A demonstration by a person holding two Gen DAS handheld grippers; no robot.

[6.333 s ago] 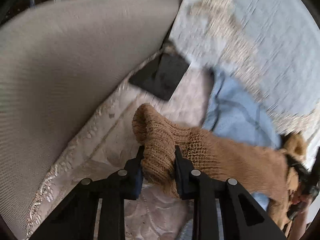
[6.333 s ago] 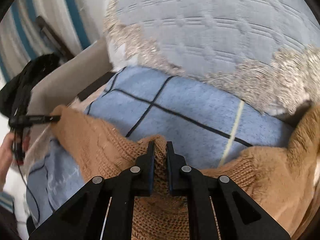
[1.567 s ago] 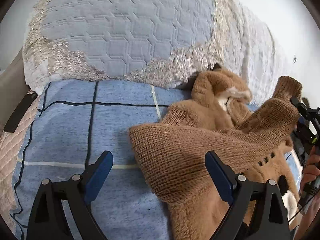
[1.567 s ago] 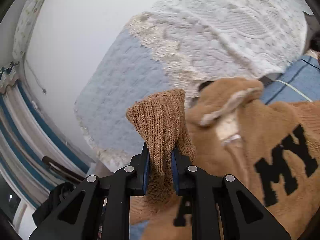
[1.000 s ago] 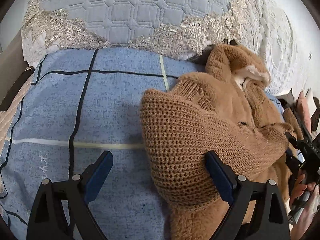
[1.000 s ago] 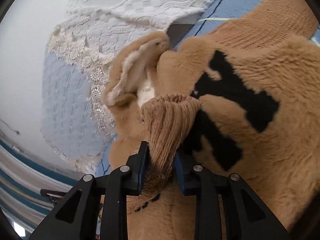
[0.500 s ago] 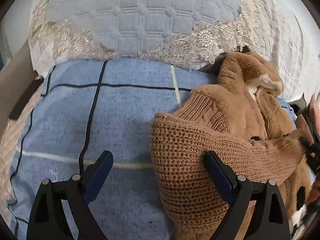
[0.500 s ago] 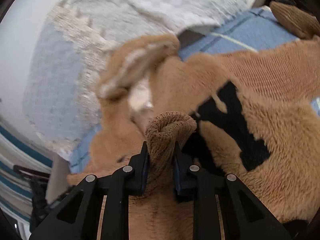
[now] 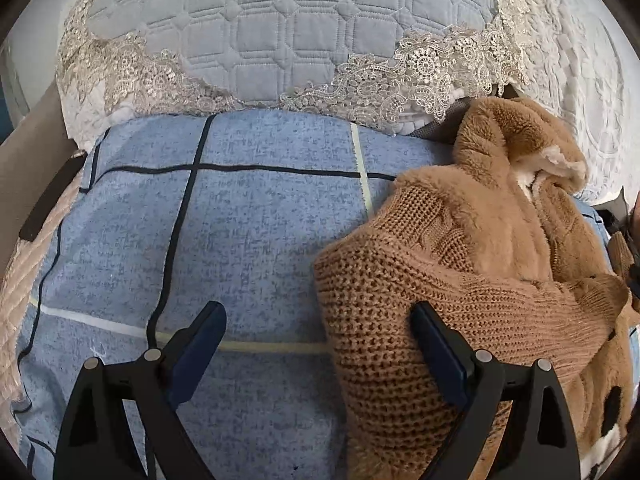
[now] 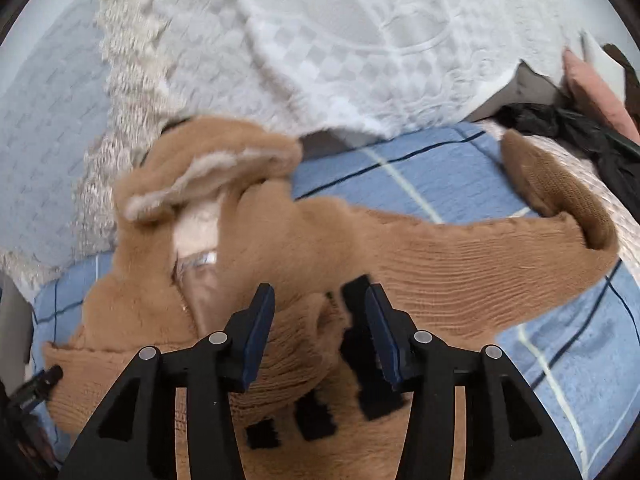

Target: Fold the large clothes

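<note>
Tan jacket, blue checked blanket

We see the jacket on the blanket at our four o'clock, pillow behind at twelve, bedspread at two.

a blue bedsheet with thin black and pale yellow grid lines covers the middle of the left wrist view. above it, at twelve o'clock, lies a quilted blue pillow edged in cream lace. a white textured coverlet sits at two o'clock. at nine o'clock a beige padded bed frame runs along the sheet's edge, with a dark strap lying against it. in the right wrist view, a crumpled black plastic bag and a pink cushion lie at two o'clock, just beside each other.
</note>
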